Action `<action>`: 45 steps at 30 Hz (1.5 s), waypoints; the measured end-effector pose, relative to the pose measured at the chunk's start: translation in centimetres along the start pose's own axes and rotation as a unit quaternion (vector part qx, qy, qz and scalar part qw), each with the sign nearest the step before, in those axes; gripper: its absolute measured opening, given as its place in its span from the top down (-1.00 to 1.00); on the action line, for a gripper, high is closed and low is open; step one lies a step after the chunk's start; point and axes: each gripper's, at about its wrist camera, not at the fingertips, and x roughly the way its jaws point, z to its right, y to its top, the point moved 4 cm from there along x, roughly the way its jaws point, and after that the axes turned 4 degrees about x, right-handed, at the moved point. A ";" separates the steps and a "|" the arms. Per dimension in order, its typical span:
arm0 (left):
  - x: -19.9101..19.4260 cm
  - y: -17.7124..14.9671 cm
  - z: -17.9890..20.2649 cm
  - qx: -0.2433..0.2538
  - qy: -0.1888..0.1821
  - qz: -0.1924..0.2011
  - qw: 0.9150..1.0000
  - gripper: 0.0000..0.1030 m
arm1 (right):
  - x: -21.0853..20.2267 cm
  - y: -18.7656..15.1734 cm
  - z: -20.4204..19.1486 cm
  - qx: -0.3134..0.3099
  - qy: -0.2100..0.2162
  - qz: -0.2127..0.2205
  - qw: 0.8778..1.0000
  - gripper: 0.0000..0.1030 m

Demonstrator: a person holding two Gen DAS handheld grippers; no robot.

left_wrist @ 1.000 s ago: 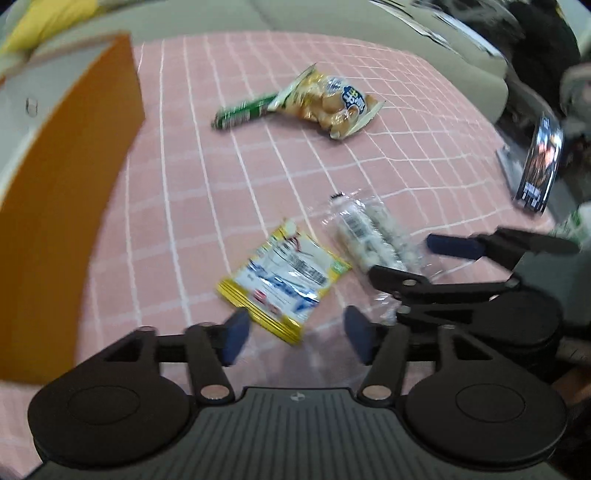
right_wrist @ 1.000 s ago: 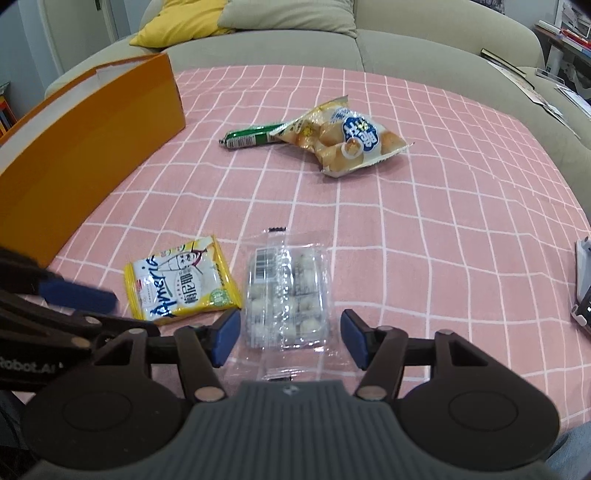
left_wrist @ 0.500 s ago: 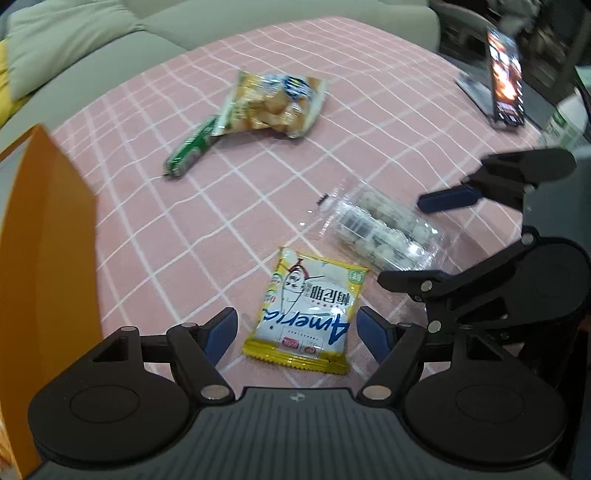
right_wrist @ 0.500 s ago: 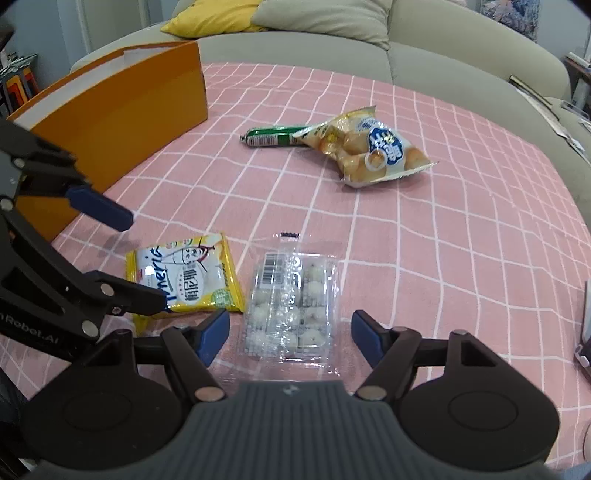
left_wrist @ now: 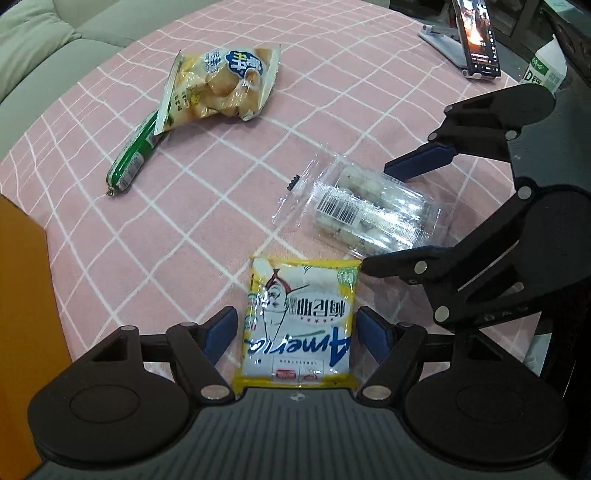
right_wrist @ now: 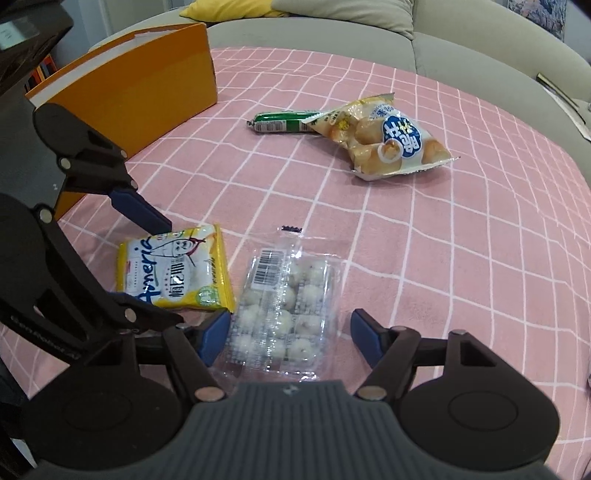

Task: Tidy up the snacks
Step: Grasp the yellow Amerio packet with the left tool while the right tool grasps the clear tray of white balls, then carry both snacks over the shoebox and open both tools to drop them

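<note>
A yellow snack packet (left_wrist: 301, 321) lies on the pink checked cloth between the open fingers of my left gripper (left_wrist: 297, 332); it also shows in the right wrist view (right_wrist: 173, 271). A clear pack of white sweets (right_wrist: 284, 306) lies between the open fingers of my right gripper (right_wrist: 290, 338), and shows in the left wrist view (left_wrist: 365, 214). Farther off lie a yellow puff bag (right_wrist: 384, 138) (left_wrist: 221, 85) and a green sausage stick (right_wrist: 280, 122) (left_wrist: 135, 155). An orange box (right_wrist: 136, 96) stands at the left.
A phone on a stand (left_wrist: 476, 40) and a white carton (left_wrist: 546, 70) sit at the far right of the table. A beige sofa (right_wrist: 480, 48) with a yellow cushion (right_wrist: 225, 9) runs behind the table. The two grippers sit close side by side.
Both grippers have moved forward and lower over their snacks. The left gripper has turned and now straddles the yellow packet; the right now straddles the clear pack. Both stay open.
</note>
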 end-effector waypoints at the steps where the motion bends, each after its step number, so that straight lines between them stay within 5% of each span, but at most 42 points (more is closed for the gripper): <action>1: 0.0 0.1 0.0 -0.002 0.000 0.001 1.000 -0.61 | 0.0 0.0 0.1 0.000 0.001 0.001 1.000 -0.36; 7: -0.5 0.3 0.1 -0.028 0.005 0.011 1.000 -0.14 | 0.0 0.1 -0.2 -0.003 -0.014 0.006 1.000 -0.20; 22: -1.6 -1.4 -0.5 -0.158 0.070 0.024 0.985 -0.13 | -0.3 0.5 -0.3 0.026 -0.026 -0.003 0.999 -0.12; 45: -14.2 -3.7 -4.3 -0.283 0.127 0.129 0.942 -0.13 | -6.4 5.3 -6.3 0.000 0.020 0.070 0.997 -0.10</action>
